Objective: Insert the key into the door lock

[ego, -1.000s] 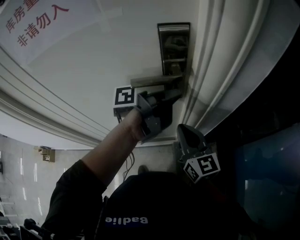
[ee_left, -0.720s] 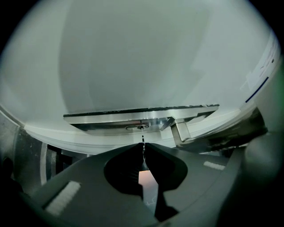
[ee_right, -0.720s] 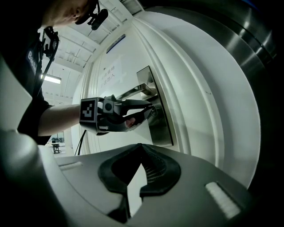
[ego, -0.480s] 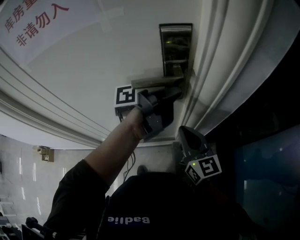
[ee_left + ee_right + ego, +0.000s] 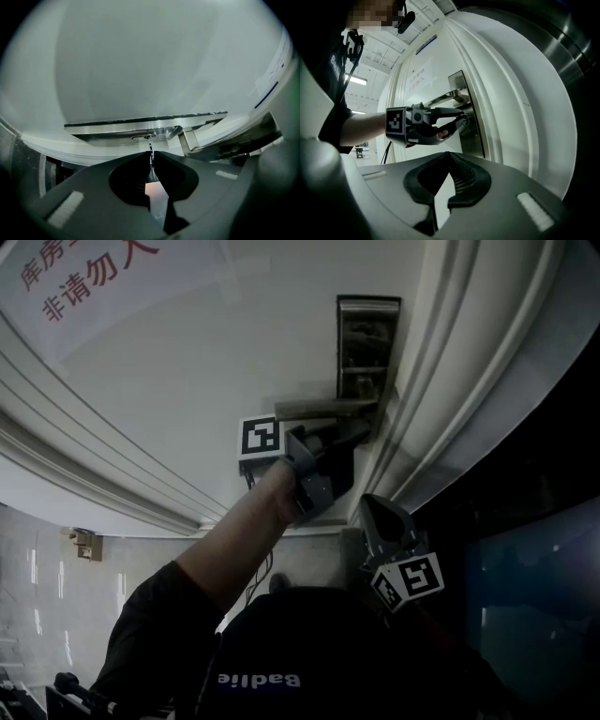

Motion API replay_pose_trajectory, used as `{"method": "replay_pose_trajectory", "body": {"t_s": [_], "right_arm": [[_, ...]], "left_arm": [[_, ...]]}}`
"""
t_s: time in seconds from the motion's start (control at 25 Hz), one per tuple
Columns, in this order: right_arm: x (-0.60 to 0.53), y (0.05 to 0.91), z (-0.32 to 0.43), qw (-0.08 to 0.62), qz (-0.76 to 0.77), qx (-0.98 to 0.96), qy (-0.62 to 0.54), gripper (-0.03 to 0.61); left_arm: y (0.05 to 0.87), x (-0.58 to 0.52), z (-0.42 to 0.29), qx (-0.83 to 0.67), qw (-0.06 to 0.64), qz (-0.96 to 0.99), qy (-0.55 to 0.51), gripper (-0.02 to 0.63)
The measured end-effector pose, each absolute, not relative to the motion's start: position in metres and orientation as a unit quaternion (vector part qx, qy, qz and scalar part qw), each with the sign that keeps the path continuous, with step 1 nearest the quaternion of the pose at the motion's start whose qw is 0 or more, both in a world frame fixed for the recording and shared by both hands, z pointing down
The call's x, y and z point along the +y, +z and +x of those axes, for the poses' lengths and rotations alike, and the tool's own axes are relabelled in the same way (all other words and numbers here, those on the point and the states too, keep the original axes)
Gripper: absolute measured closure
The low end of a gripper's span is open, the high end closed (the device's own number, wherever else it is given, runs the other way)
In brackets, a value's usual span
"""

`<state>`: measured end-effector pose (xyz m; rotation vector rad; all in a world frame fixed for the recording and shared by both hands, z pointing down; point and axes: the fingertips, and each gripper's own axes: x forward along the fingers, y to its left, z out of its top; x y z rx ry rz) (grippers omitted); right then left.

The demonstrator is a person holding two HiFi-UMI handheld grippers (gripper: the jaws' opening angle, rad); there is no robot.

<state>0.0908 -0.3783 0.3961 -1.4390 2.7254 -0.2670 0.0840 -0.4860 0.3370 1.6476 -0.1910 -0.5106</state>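
Observation:
The steel lock plate (image 5: 367,341) sits on the white door, with its lever handle (image 5: 326,409) pointing left. My left gripper (image 5: 359,430) is pressed in just under the handle, shut on the key. In the left gripper view the thin key blade (image 5: 150,149) runs from the shut left gripper (image 5: 152,153) to the keyhole (image 5: 146,137), its tip at the slot. The right gripper view shows the left gripper (image 5: 461,114) against the lock plate (image 5: 469,123), with a key ring (image 5: 465,120) hanging there. My right gripper (image 5: 377,505) hangs lower, shut and empty.
A paper notice with red characters (image 5: 75,282) is stuck on the door's upper left. Moulded door frame ridges (image 5: 441,381) run beside the lock, and a dark glass panel (image 5: 534,568) lies to the right. The holder's arm (image 5: 216,559) reaches up from below.
My left gripper with the key has edged slightly up and right, closer under the handle. The right gripper has barely moved.

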Motion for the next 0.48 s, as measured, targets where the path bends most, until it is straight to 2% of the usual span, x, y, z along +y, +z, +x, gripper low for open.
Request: {"method": "replay_pose_trajectory", "body": {"t_s": [0.16, 0.32, 0.48], "right_arm": [[-0.377, 0.397, 0.088, 0.020, -0.460, 0.883, -0.085, 0.574], [-0.377, 0.398, 0.087, 0.015, -0.458, 0.885, -0.085, 0.574], [-0.376, 0.398, 0.087, 0.014, -0.456, 0.886, -0.086, 0.574]], "left_arm": [[0.343, -0.490, 0.082, -0.088, 0.645, 0.725, -0.226, 0.563], [0.355, -0.492, 0.076, -0.104, 0.637, 0.734, -0.210, 0.525], [0.324, -0.474, 0.085, -0.087, 0.631, 0.740, -0.217, 0.514]]}}
